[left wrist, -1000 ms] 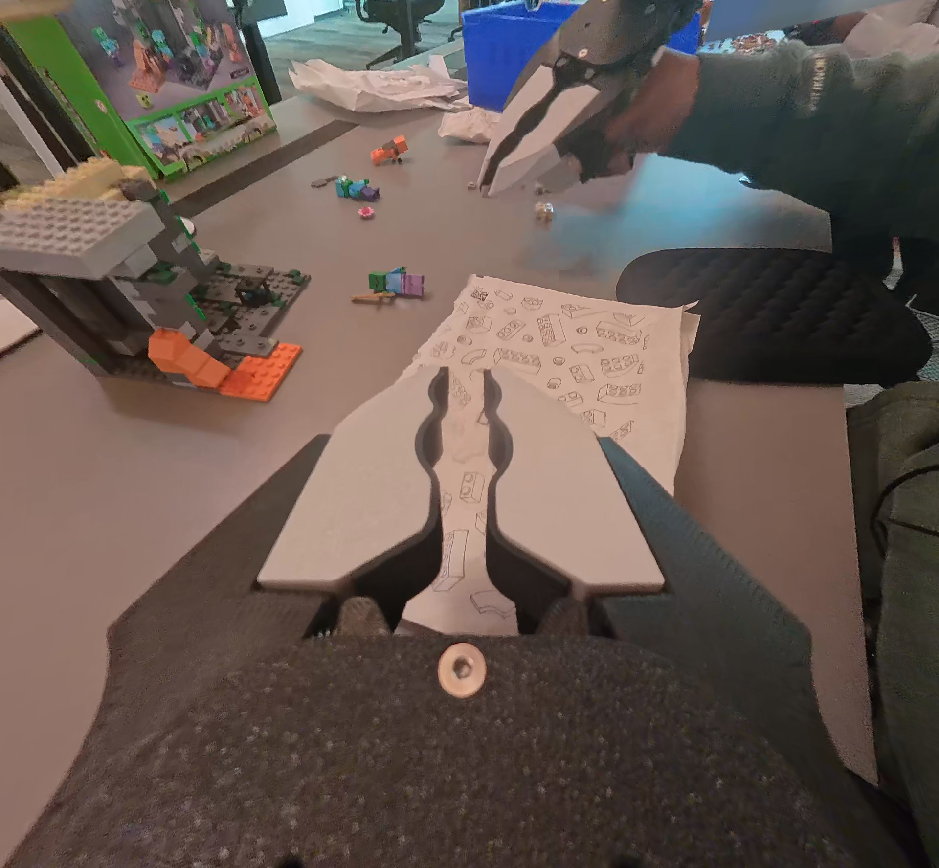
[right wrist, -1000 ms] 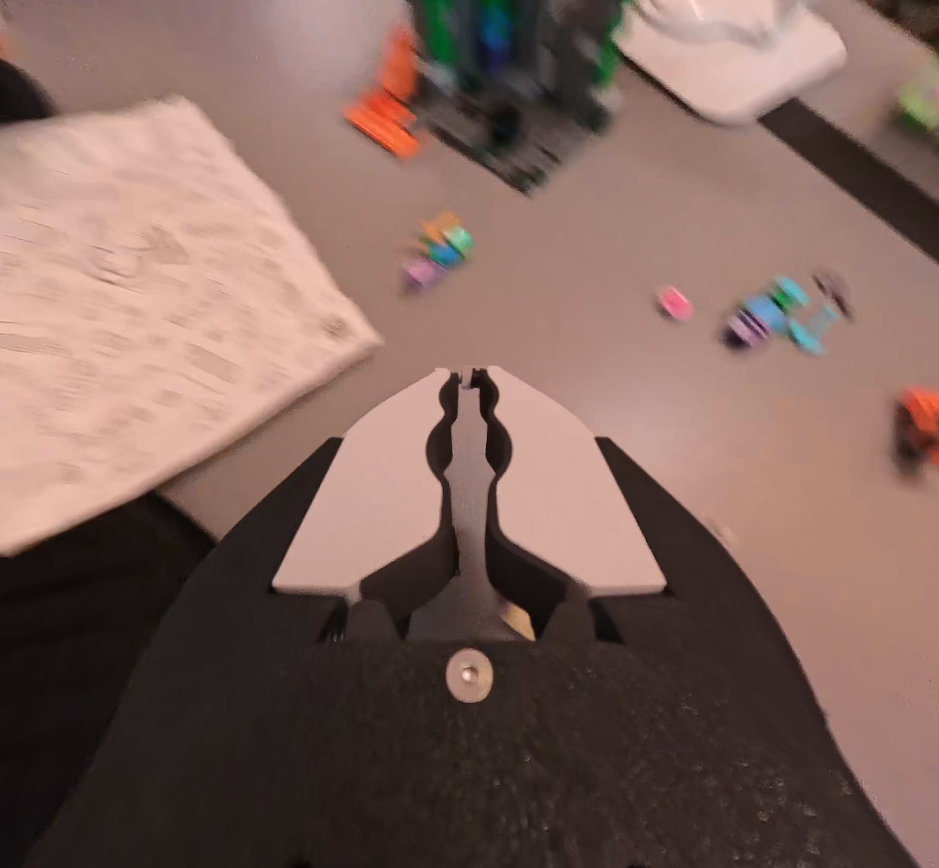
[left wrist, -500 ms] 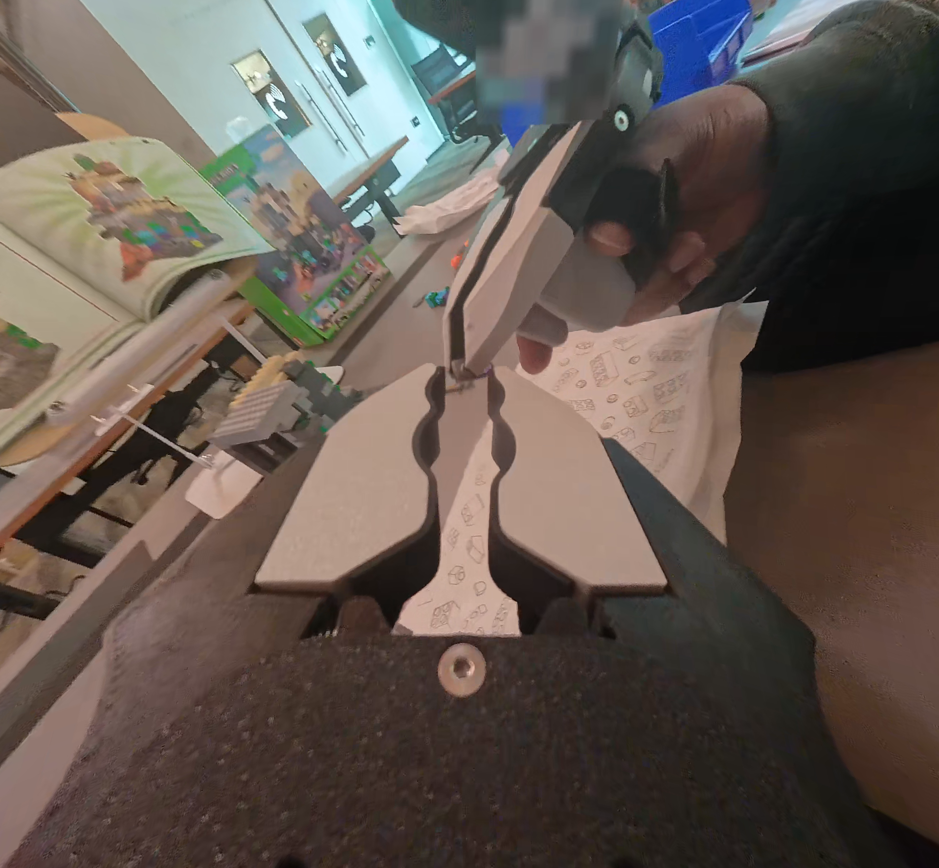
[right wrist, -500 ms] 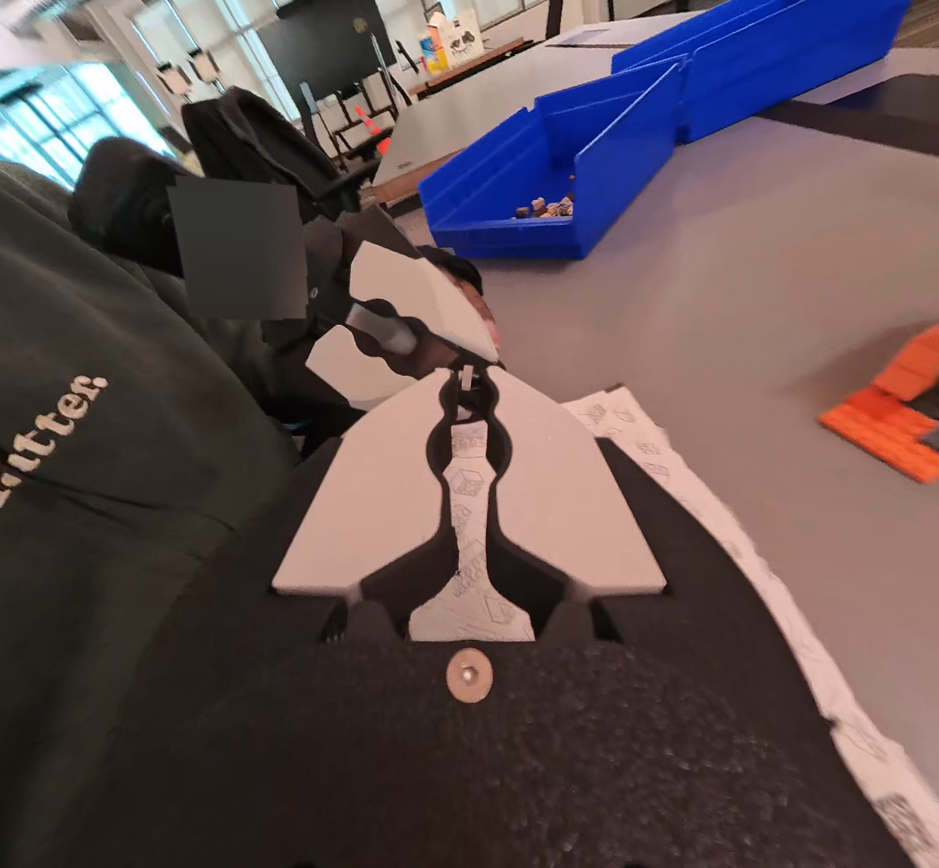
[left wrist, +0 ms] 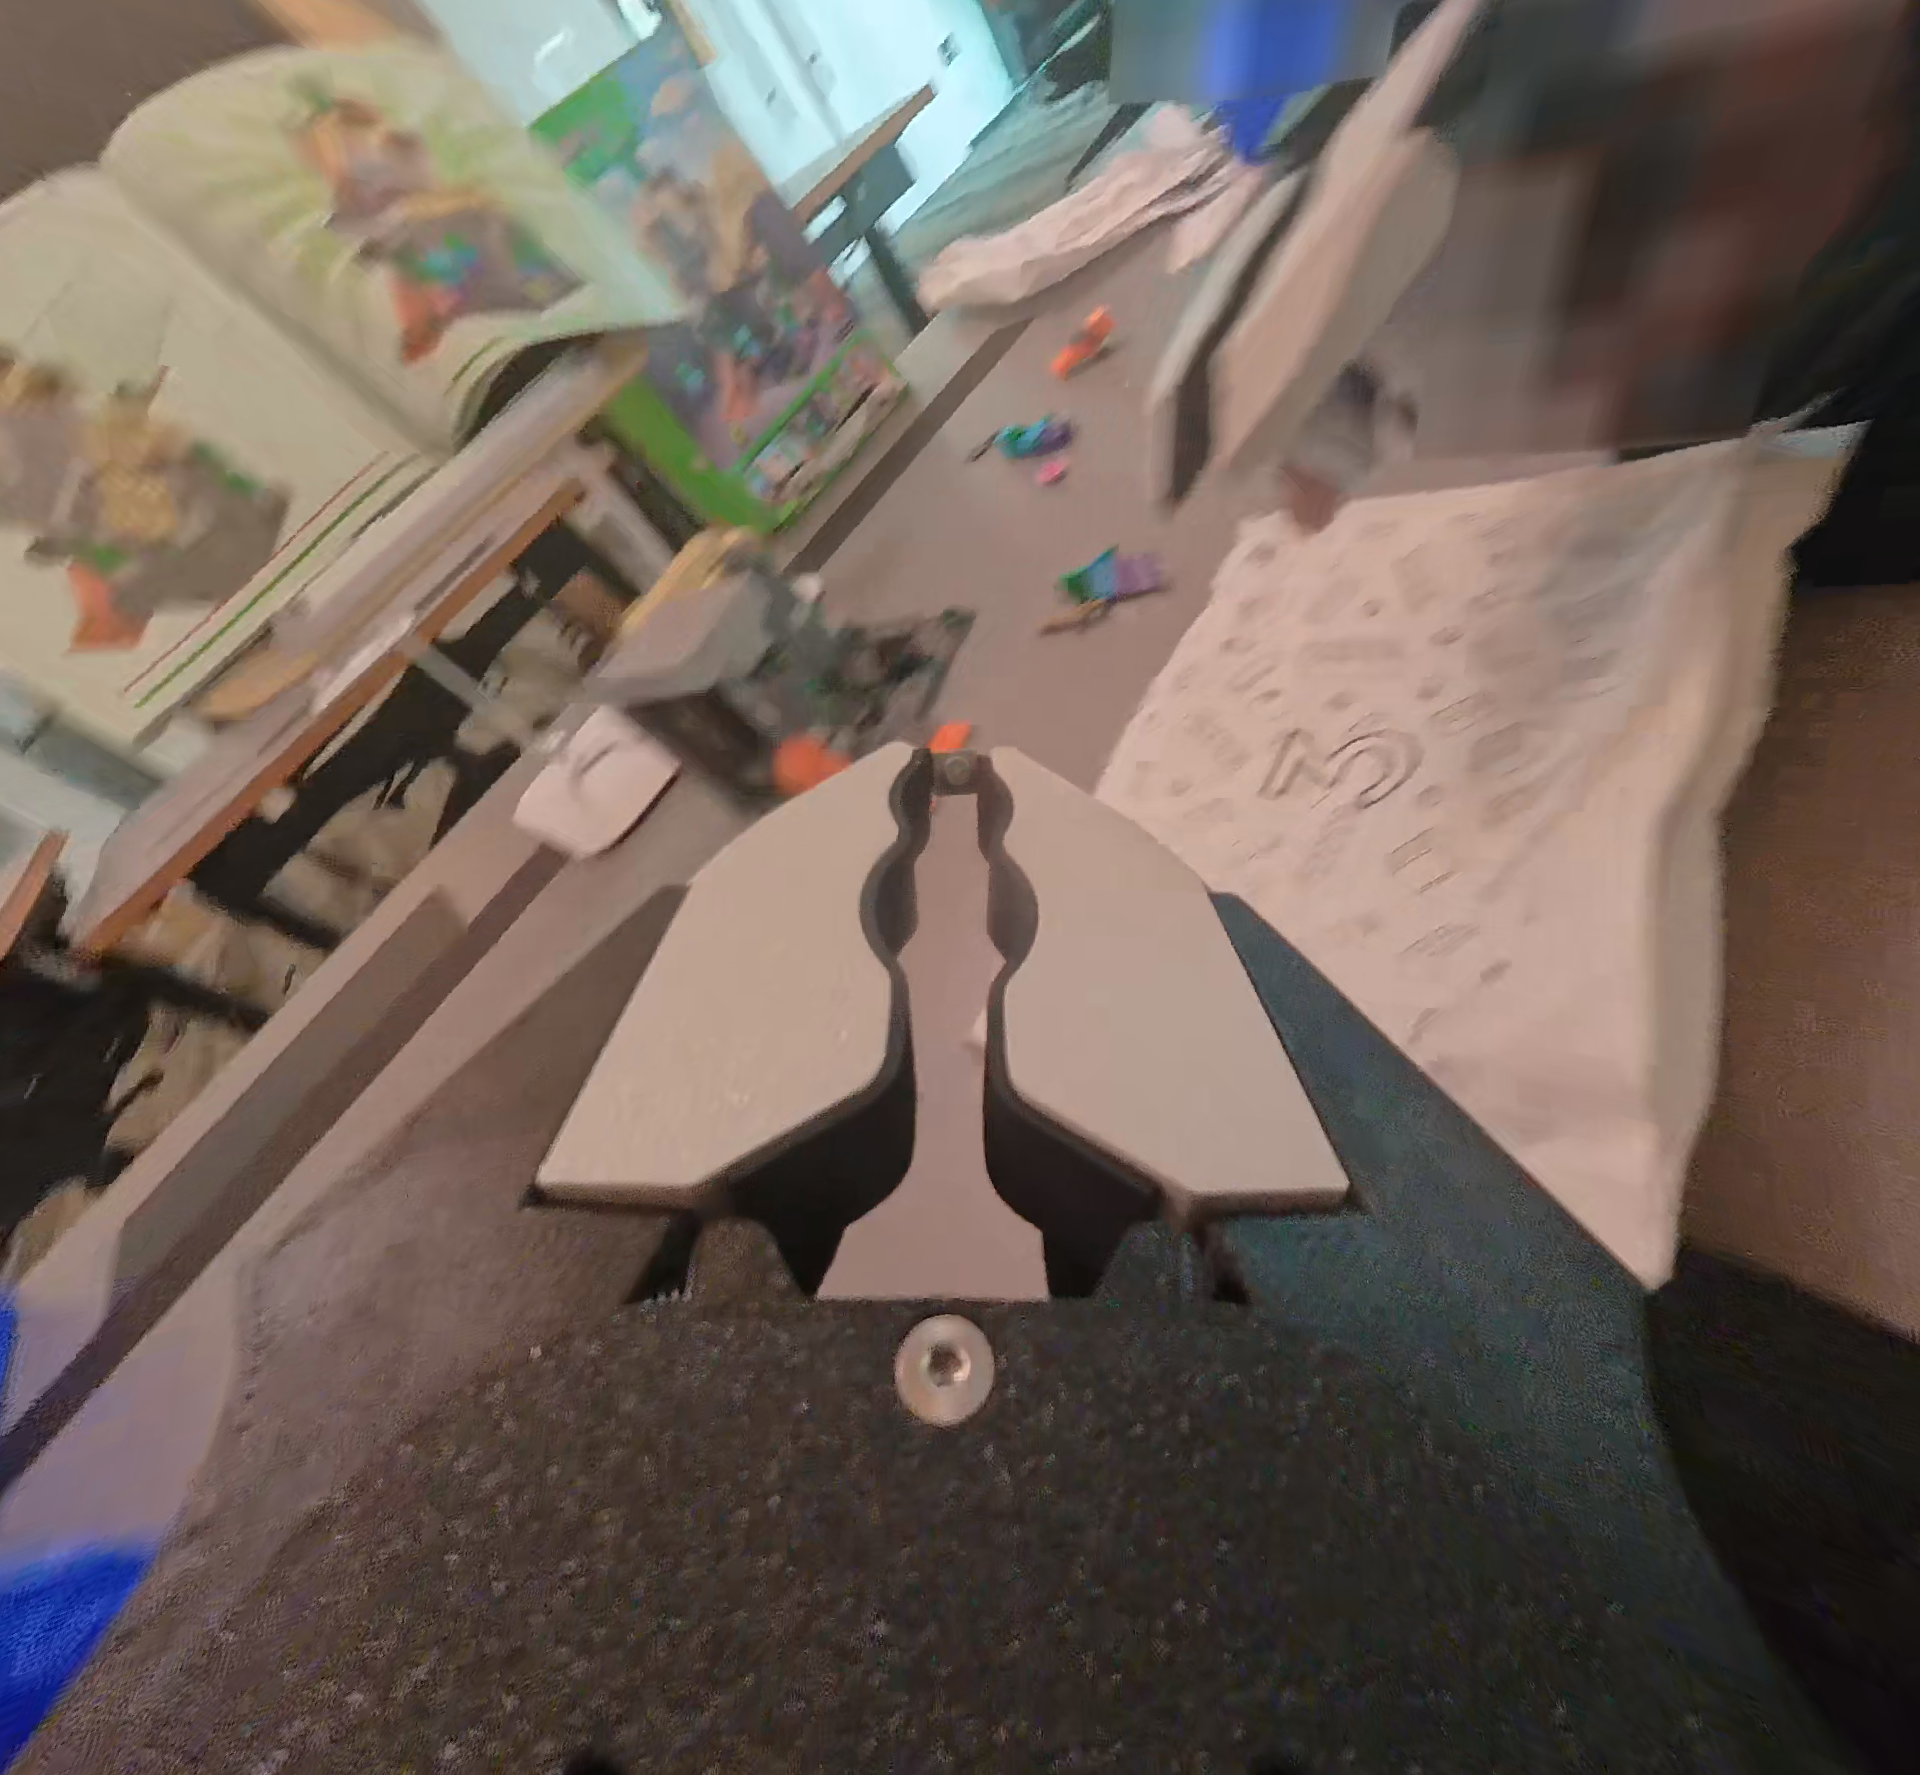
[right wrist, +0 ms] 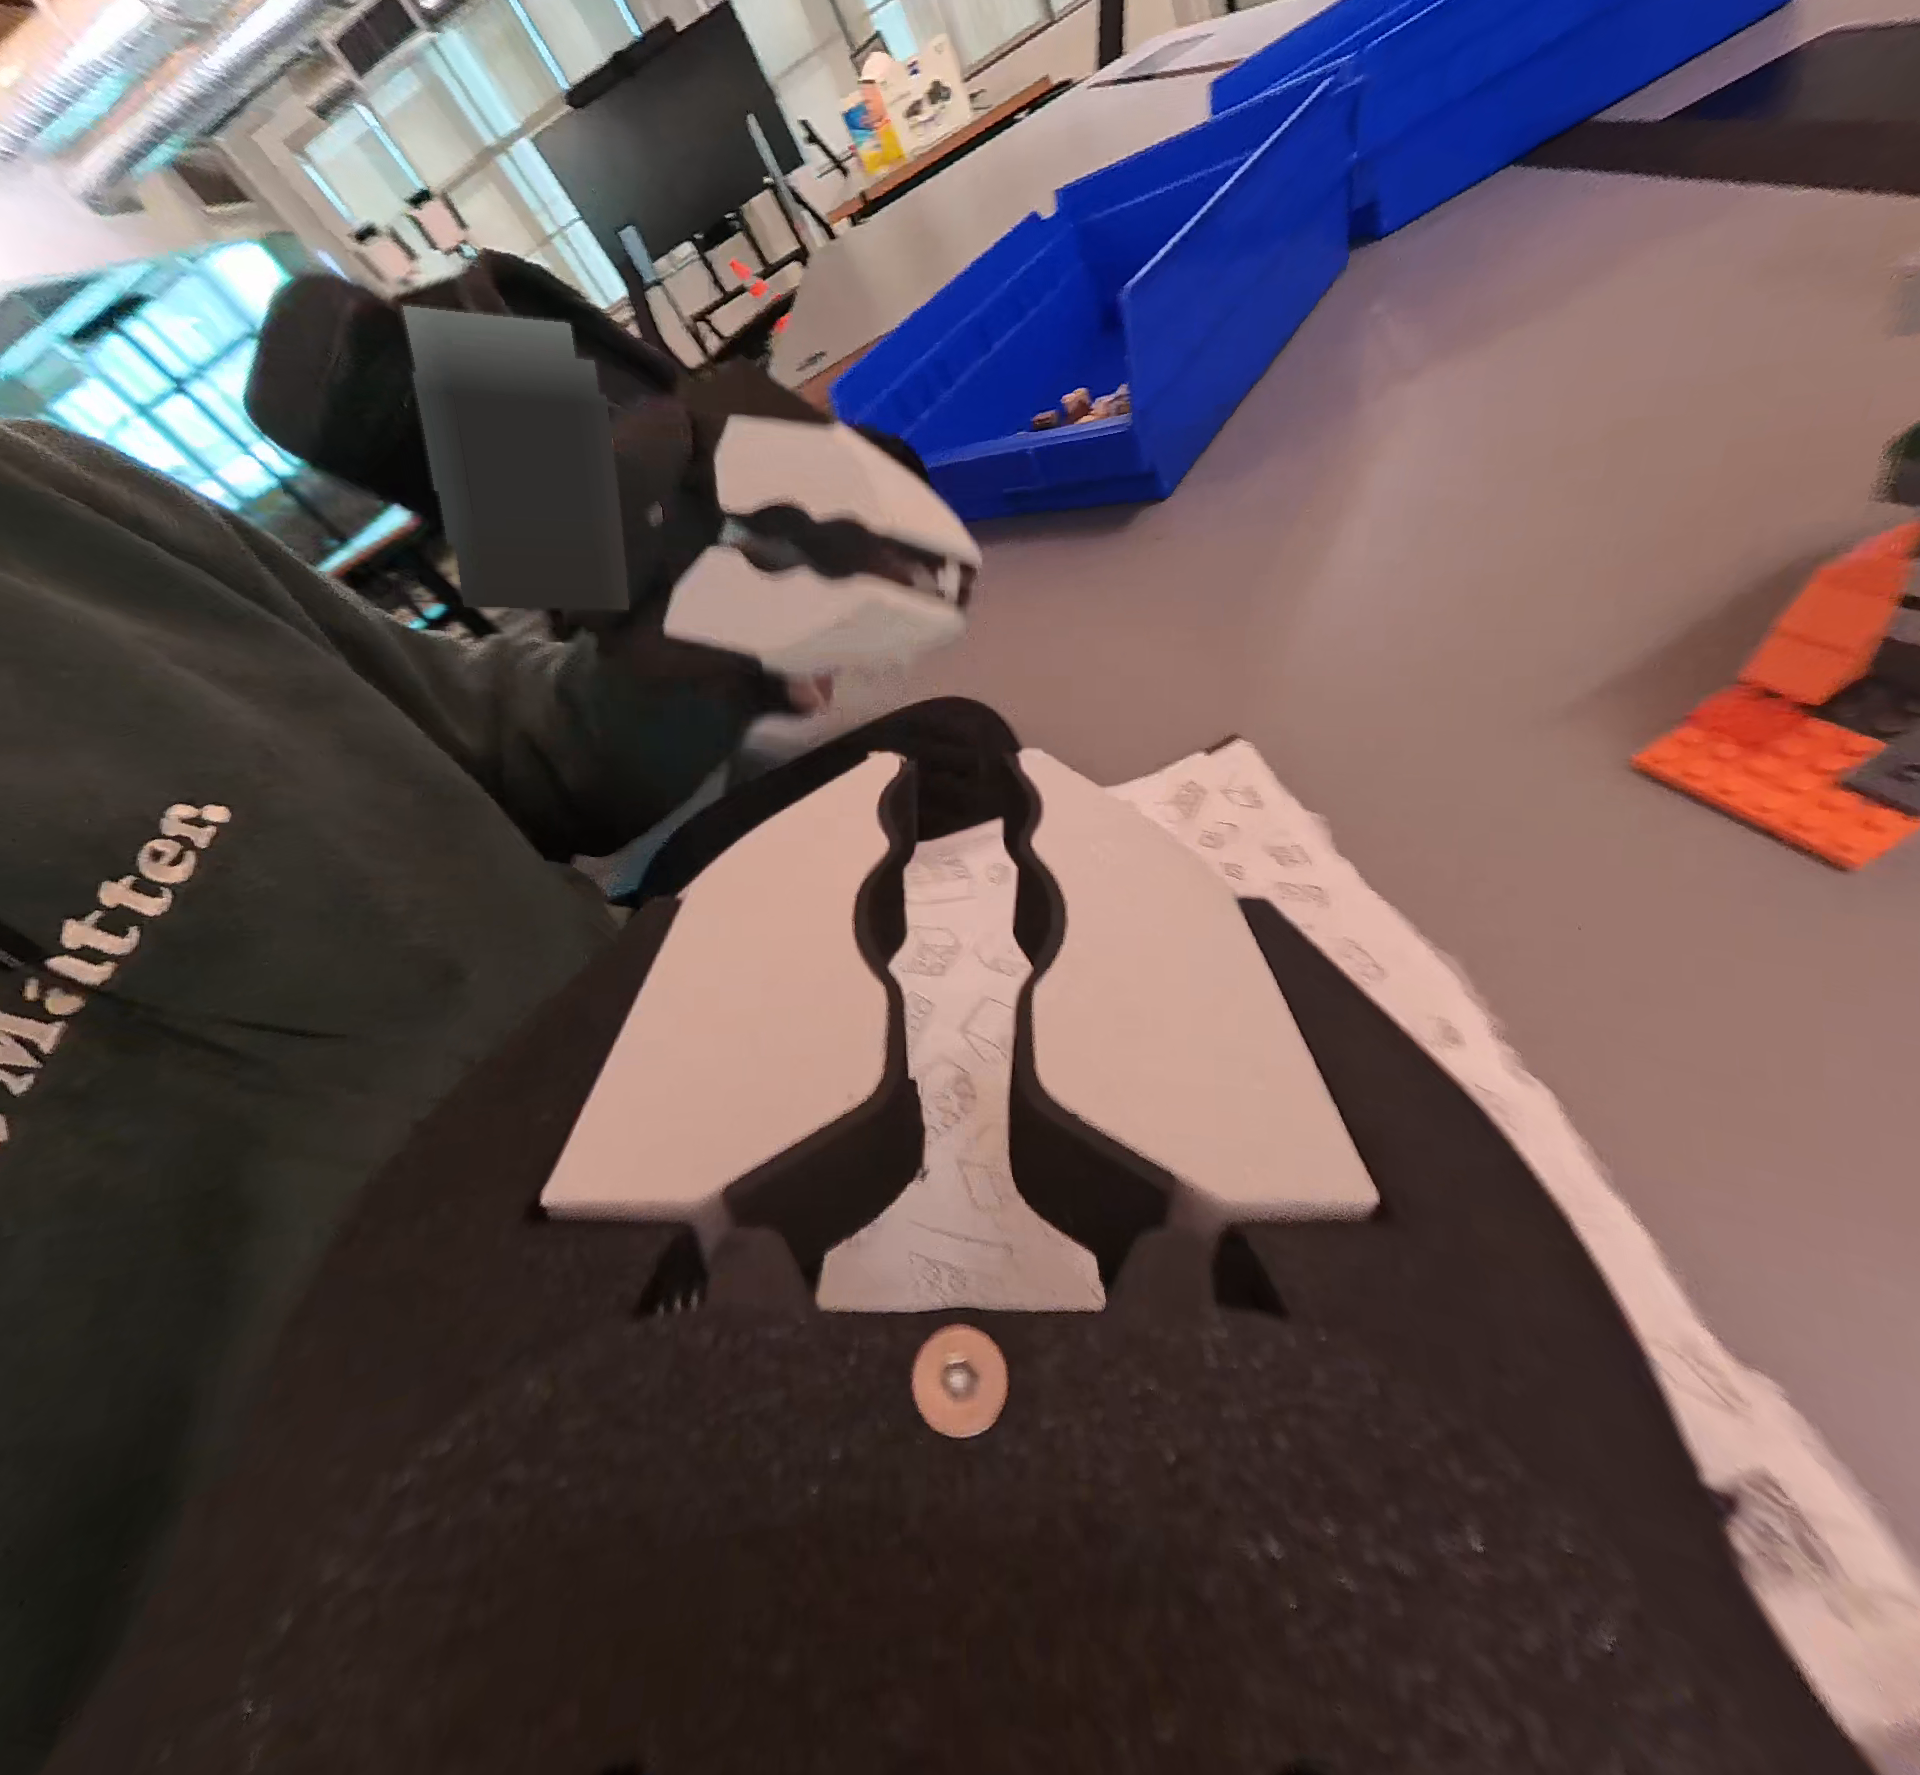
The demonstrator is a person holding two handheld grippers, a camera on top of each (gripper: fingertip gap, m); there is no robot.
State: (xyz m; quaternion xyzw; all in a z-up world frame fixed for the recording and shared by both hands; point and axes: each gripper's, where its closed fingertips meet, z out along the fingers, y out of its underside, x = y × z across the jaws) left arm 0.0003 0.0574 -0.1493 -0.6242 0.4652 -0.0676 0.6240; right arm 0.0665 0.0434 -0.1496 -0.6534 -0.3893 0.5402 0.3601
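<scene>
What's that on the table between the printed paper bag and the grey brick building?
A small green-and-purple brick figure, on the table; the left wrist view shows it.

Left gripper (left wrist: 953,769) pinched nearly closed, right gripper (right wrist: 961,769) parted

The left gripper (left wrist: 951,771), with pale grey fingers on a black body, pinches a tiny grey toy-brick piece (left wrist: 956,769) at its very tips, raised above the grey table (left wrist: 1039,520). The right gripper (right wrist: 961,775) hovers empty, fingers slightly parted, over a white paper sheet printed with brick outlines (right wrist: 1283,858).
</scene>
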